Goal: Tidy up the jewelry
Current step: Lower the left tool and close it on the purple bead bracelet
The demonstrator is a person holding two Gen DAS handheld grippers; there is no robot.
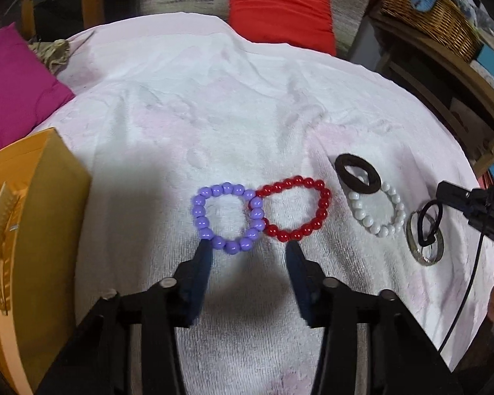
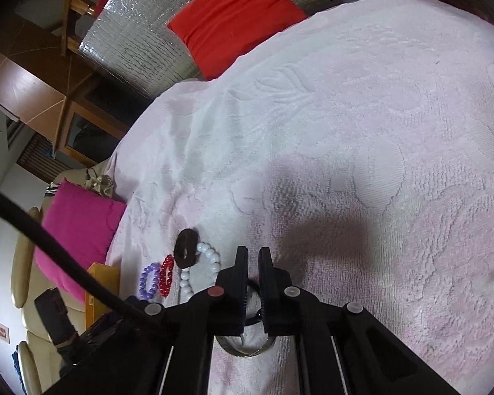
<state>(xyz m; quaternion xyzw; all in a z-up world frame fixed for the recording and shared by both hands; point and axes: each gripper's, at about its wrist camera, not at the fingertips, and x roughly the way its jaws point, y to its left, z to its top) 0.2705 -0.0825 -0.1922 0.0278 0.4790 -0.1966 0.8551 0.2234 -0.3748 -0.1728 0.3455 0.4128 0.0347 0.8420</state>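
On the pale pink towel (image 1: 214, 115) lie a purple bead bracelet (image 1: 227, 218), a red bead bracelet (image 1: 296, 210) touching it, a white bead bracelet (image 1: 378, 214) with a black scrunchie (image 1: 357, 172) over its far edge, and a silver bangle (image 1: 425, 240). My left gripper (image 1: 247, 247) is open, its tips just short of the purple and red bracelets. My right gripper (image 2: 253, 253) is shut on a thin black hair tie (image 1: 429, 222), which hangs above the bangle (image 2: 243, 350). The purple (image 2: 150, 279), red (image 2: 166, 275) and white (image 2: 201, 270) bracelets also show in the right wrist view.
An orange box (image 1: 26, 230) stands at the left edge of the towel. A magenta cushion (image 1: 13, 89) lies far left and a red cushion (image 1: 280, 13) behind. A wicker basket (image 1: 428, 10) sits on shelves at the right.
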